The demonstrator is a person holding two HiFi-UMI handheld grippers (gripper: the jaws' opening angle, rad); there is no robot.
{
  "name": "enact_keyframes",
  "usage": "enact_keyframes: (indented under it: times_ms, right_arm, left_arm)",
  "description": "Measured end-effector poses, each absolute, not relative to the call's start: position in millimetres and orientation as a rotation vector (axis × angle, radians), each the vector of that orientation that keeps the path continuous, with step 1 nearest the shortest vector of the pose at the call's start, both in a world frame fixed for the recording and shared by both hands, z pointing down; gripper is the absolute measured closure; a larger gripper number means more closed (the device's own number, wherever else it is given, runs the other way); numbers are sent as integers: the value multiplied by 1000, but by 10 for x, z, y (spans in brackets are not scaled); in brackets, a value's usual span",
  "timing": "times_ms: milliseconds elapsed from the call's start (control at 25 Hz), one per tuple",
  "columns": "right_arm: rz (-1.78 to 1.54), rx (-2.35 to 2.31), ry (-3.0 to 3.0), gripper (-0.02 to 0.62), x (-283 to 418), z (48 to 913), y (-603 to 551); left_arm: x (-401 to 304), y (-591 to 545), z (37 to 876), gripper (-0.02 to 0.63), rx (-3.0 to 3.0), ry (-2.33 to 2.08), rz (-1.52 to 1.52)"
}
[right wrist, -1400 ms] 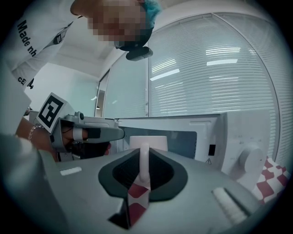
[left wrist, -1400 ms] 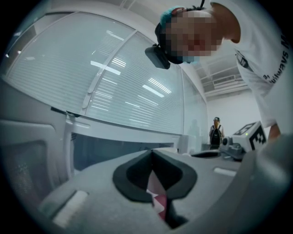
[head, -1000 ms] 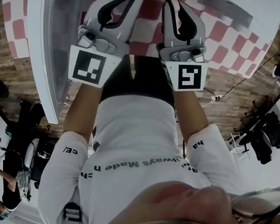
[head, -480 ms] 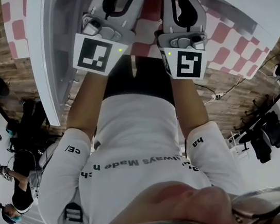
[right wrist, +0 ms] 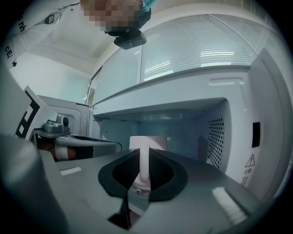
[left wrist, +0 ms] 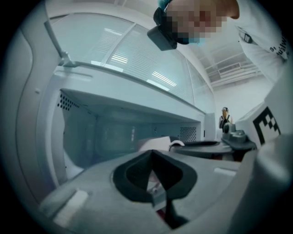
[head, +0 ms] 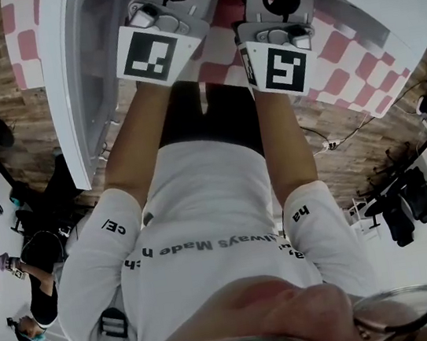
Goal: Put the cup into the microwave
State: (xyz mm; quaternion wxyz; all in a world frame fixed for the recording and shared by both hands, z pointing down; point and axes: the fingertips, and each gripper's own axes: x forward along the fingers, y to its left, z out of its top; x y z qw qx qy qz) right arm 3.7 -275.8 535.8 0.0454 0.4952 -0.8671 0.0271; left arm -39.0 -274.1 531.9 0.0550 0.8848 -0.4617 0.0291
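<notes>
Since the earlier frame both grippers had travelled forward toward the microwave, and the cup had passed out of the top of the head view.

1. Right gripper: its jaws were closed onto the handle of the white cup. The cup body sat upright just past the jaw tips, framed by the open cavity of the microwave. I could not tell whether its base was touching the cavity floor.
2. Left gripper: its jaws were drawn together, with nothing gripped that I could make out. It rode just beside the right one.
3. Door: it stood swung open at the left.

Procedure, as I judged it:
- Keep the cup level and the hold on the handle firm.
- Advance straight in, centred between the perforated side wall and the opposite wall.
- Lower the cup until its base seats.
- Only then part the jaws, and back out along the same line.
- Hold the left gripper clear of the cup rim throughout.

Legible markings: the shirt read "Always Made", inverted in the head view, and the sleeve read "CE/". A warning triangle sat on the microwave's front frame. The print near it was too small to read.
</notes>
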Motion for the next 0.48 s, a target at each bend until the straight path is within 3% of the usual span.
enact_keyframes:
  times_ms: [480]
  right_arm:
    - [46,1557,-2630,561,61,5397,-2965]
  left_arm:
    - [-358,-2953,5407,603,2690,-1457,108]
